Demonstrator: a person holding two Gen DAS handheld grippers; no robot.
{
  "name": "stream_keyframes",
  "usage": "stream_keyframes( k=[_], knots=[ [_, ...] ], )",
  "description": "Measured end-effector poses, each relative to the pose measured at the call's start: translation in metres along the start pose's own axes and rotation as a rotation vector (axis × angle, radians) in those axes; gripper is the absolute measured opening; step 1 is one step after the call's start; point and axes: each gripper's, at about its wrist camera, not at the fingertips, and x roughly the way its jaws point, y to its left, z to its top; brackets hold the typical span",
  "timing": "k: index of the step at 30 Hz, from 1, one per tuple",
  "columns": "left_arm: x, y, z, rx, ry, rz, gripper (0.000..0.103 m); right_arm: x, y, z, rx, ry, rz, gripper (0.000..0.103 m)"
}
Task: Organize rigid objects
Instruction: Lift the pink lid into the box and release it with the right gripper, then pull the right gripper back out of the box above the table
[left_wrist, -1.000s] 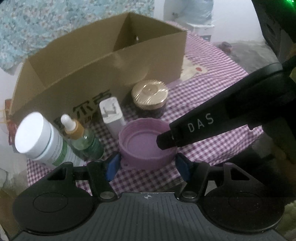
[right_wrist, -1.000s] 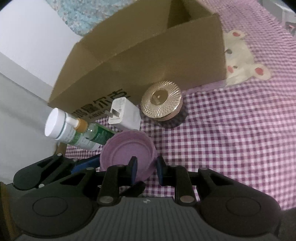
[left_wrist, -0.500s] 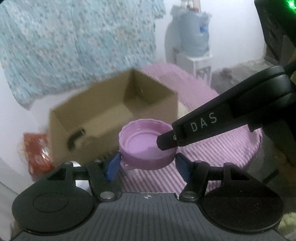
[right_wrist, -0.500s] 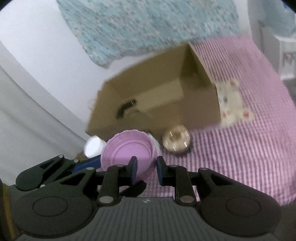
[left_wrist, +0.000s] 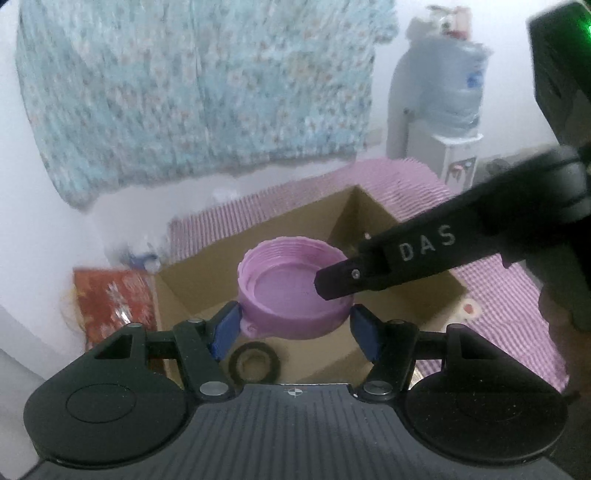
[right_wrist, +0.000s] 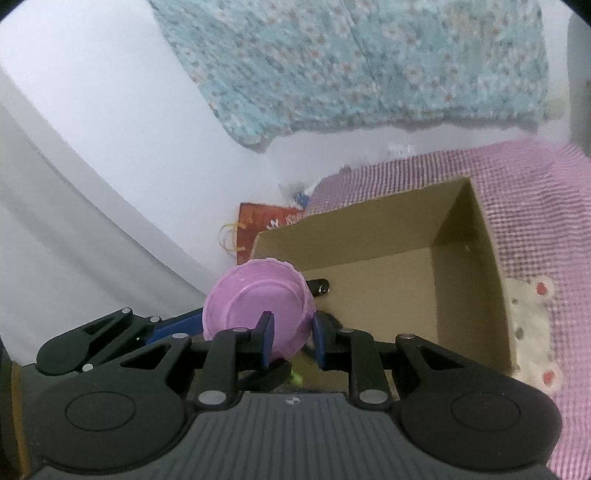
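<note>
The lid (left_wrist: 293, 291) hangs in the air above the open box (right_wrist: 469, 295), hollow side up, because both grippers carry it together. The left gripper (left_wrist: 295, 326) has its fingers spread wide and touches the lid's outer wall from two sides, so it supports more than it squeezes. The right gripper (right_wrist: 291, 338) pinches the lid's rim, one finger inside and one outside. This double hold probably keeps the wide lid level over the box. On the box floor lies a dark ring (left_wrist: 254, 363), maybe tape; the view is blurred.
</note>
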Motion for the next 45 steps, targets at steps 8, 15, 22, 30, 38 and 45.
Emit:
stream_keyframes(
  k=[8, 15, 22, 30, 38, 45],
  knots=[
    [0.1, 0.035, 0.032, -0.1, 0.246, -0.023, 0.065, 0.097, -0.05, 0.054, 0.139, 0.169, 0.017, 0.025],
    [0.16, 0.042, 0.031, -0.113, 0.378, 0.051, 0.065, 0.172, -0.087, 0.062, 0.226, 0.29, 0.018, 0.024],
    [0.179, 0.048, 0.031, -0.12, 0.406, 0.09, 0.068, 0.207, -0.096, 0.056, 0.232, 0.306, 0.012, 0.025],
    [0.169, 0.044, 0.038, -0.134, 0.363, 0.07, 0.074, 0.203, -0.106, 0.051, 0.292, 0.271, 0.056, 0.026],
    [0.135, 0.045, 0.048, -0.166, 0.296, 0.045, 0.075, 0.159, -0.108, 0.054, 0.316, 0.205, 0.088, 0.026],
    [0.062, 0.035, 0.051, -0.188, 0.153, -0.04, 0.089, 0.073, -0.103, 0.053, 0.318, 0.074, 0.175, 0.026]
  ],
)
